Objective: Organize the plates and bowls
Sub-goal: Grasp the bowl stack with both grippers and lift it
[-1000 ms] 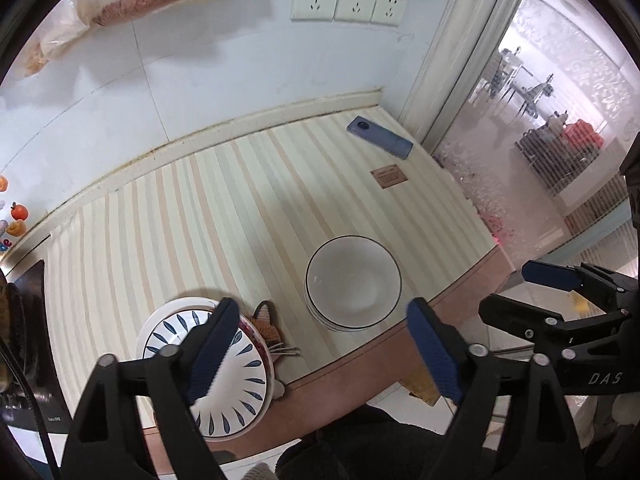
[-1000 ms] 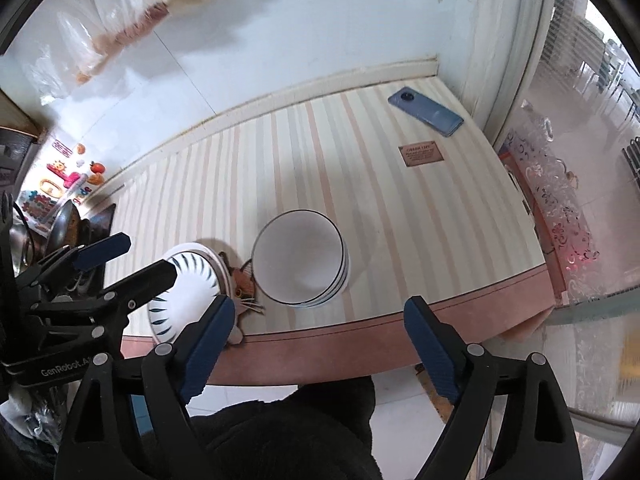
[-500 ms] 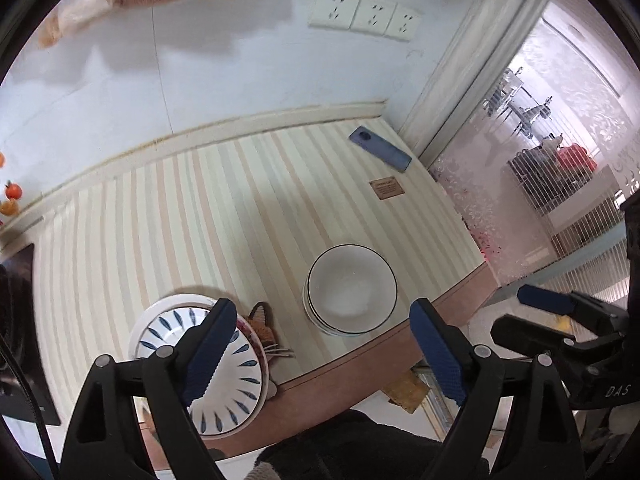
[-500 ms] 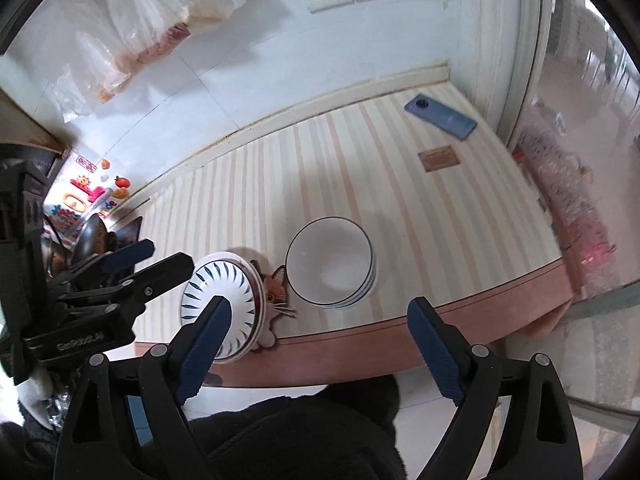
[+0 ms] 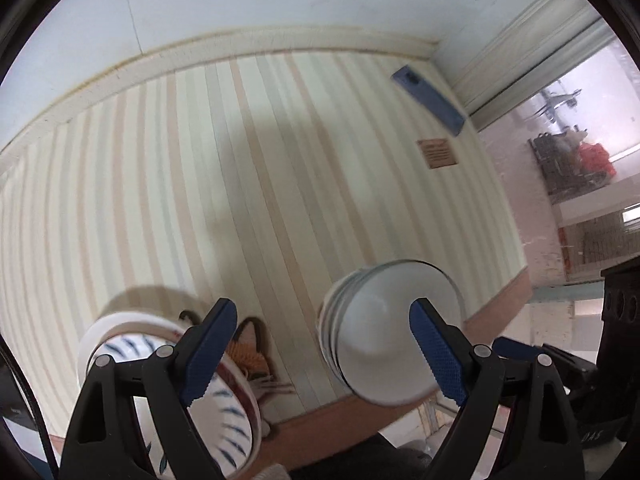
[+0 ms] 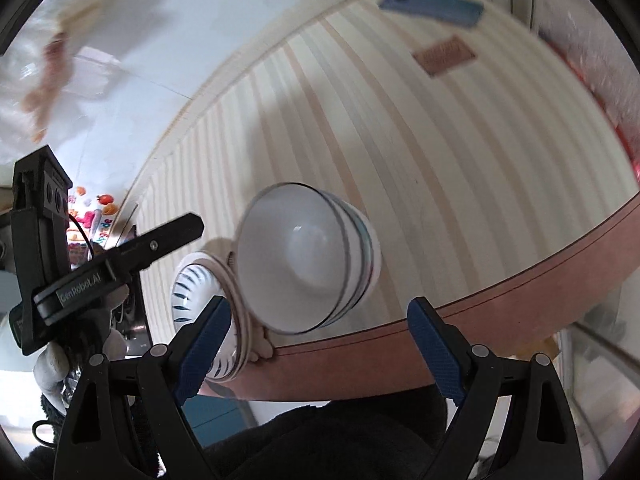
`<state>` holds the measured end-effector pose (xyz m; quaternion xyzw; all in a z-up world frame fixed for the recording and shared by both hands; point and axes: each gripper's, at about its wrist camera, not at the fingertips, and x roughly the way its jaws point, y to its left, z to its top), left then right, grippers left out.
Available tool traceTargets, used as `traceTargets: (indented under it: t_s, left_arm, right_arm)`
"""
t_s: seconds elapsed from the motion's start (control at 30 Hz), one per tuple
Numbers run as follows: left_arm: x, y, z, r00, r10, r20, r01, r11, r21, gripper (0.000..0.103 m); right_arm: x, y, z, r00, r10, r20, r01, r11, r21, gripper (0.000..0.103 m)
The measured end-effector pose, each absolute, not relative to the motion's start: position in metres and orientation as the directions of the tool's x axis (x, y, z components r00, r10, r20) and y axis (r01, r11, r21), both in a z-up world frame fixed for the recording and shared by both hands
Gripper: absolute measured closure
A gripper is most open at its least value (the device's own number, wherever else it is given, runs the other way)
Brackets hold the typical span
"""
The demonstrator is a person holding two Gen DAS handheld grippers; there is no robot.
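Note:
A stack of white bowls [image 5: 384, 332] [image 6: 304, 268] with thin dark rims sits near the front edge of the striped table [image 5: 260, 180] [image 6: 460, 168]. To its left stands a stack of white plates [image 5: 224, 404] [image 6: 200, 288] with blue leaf strokes. My left gripper [image 5: 320, 352] is open above the table's front edge, one finger over the plates, the other over the bowls. My right gripper [image 6: 316, 344] is open too, its fingers straddling the bowls from above. The left gripper [image 6: 120, 256] shows from the side in the right wrist view.
A blue phone [image 5: 428, 96] [image 6: 432, 4] and a small brown card [image 5: 438, 153] [image 6: 444, 56] lie at the far right of the table. A cat-shaped coaster [image 5: 250, 354] lies between plates and bowls. A white wall runs behind; glass panels stand to the right.
Both grippers have dropped lower and closer to the table, so the bowls and plates look much larger. The views are blurred with motion. Both stay open and empty.

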<state>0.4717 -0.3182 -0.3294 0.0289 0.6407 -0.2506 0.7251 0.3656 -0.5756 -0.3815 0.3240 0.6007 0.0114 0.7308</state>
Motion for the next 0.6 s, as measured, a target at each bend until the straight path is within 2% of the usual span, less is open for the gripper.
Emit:
traceTargets:
  t_s: [0.13, 0.2, 0.27, 0.43, 0.5, 0.53, 0.57, 0.6]
  left_arm:
    - [0.485, -0.332, -0.364, -0.01, -0.301, -0.953, 0.403, 0.871, -0.28, 0.017]
    - [0.487, -0.337, -0.378, -0.048, -0.3, -0.953, 0.407, 0.865, -0.293, 0.022]
    - [0.488, -0.343, -0.394, -0.106, -0.304, -0.947, 0.409, 0.855, -0.32, 0.026]
    - [0.487, -0.35, -0.422, -0.199, -0.321, -0.926, 0.389, 0.841, -0.376, 0.029]
    - [0.485, -0.349, -0.426, -0.222, -0.376, -0.899, 0.359, 0.826, -0.434, 0.032]
    - [0.485, -0.349, -0.427, -0.232, -0.397, -0.888, 0.347, 0.819, -0.457, 0.036]
    - [0.484, -0.348, -0.427, -0.249, -0.432, -0.867, 0.33, 0.803, -0.496, 0.044]
    - [0.484, -0.347, -0.427, -0.245, -0.441, -0.863, 0.324, 0.802, -0.502, 0.044]
  right_arm:
    - [0.377, -0.582, -0.423, 0.243, 0.452, -0.858, 0.401, 0.759, 0.514, 0.011]
    - [0.381, -0.584, -0.439, 0.231, 0.471, -0.852, 0.414, 0.744, 0.523, 0.011]
    - [0.384, -0.586, -0.457, 0.233, 0.515, -0.825, 0.427, 0.708, 0.562, 0.011]
    - [0.393, -0.586, -0.492, 0.248, 0.601, -0.76, 0.439, 0.63, 0.641, 0.013]
    - [0.396, -0.584, -0.505, 0.256, 0.632, -0.731, 0.445, 0.594, 0.669, 0.019]
    - [0.397, -0.581, -0.509, 0.25, 0.64, -0.726, 0.444, 0.59, 0.674, 0.028]
    - [0.398, -0.579, -0.515, 0.237, 0.641, -0.73, 0.45, 0.593, 0.667, 0.033]
    - [0.398, -0.579, -0.519, 0.246, 0.653, -0.716, 0.449, 0.578, 0.681, 0.038]
